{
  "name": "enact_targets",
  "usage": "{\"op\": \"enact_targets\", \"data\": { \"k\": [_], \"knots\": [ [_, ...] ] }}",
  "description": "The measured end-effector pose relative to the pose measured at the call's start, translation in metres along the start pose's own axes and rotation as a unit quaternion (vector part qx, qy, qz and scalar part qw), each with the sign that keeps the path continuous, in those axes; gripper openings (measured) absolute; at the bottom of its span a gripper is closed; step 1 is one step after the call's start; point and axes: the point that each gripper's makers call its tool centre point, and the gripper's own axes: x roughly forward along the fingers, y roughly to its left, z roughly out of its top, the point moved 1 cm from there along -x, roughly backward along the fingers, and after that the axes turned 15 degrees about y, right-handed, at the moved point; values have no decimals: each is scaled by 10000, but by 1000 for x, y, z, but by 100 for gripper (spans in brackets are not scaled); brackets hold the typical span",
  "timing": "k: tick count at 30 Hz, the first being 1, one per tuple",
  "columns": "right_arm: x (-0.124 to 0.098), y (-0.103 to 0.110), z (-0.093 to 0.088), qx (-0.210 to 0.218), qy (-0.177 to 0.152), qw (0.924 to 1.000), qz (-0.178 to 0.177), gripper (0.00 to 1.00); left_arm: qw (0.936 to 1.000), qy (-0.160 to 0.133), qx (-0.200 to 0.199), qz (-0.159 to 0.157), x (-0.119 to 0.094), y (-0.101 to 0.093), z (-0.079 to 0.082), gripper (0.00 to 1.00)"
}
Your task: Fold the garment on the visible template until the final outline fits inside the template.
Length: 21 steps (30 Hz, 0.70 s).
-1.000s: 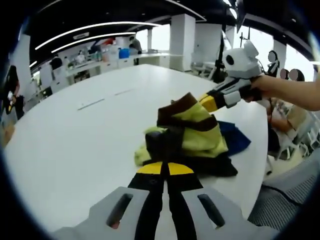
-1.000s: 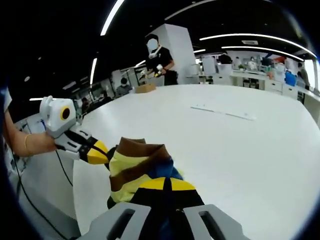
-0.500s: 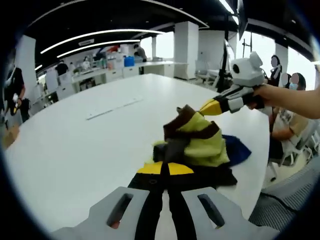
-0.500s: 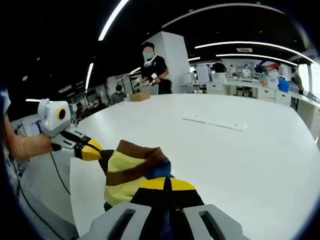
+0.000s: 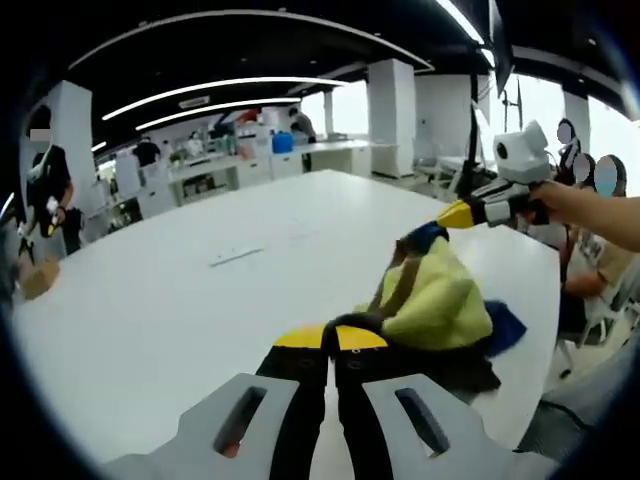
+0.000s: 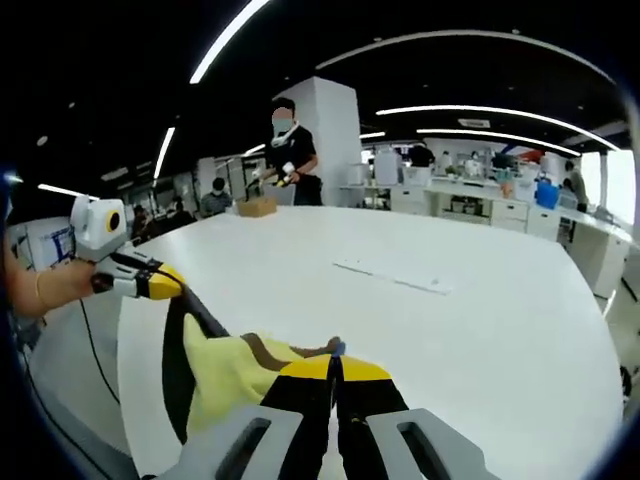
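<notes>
A yellow garment with brown and blue parts hangs stretched above the white table. My left gripper is shut on its dark edge at the bottom of the left gripper view. My right gripper comes in from the right, held by a hand, and pinches the garment's top corner. In the right gripper view my right gripper is shut on the yellow garment. The left gripper holds the black hem at the left. A pale strip lies flat on the table further out.
A person in black stands at the table's far side beside a cardboard box. Seated people are past the table's right edge. Desks and pillars fill the background.
The two grippers have drawn apart and risen. The bunched garment is now pulled out into a stretched sheet between them, mostly off the table.
</notes>
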Motion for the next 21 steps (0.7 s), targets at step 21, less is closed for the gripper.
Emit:
{"op": "enact_targets", "data": {
  "k": [21],
  "knots": [
    [14, -61, 23, 533, -92, 9931, -1037, 0, 9974, -386, -230, 570, 33, 43, 47, 0]
  ]
}}
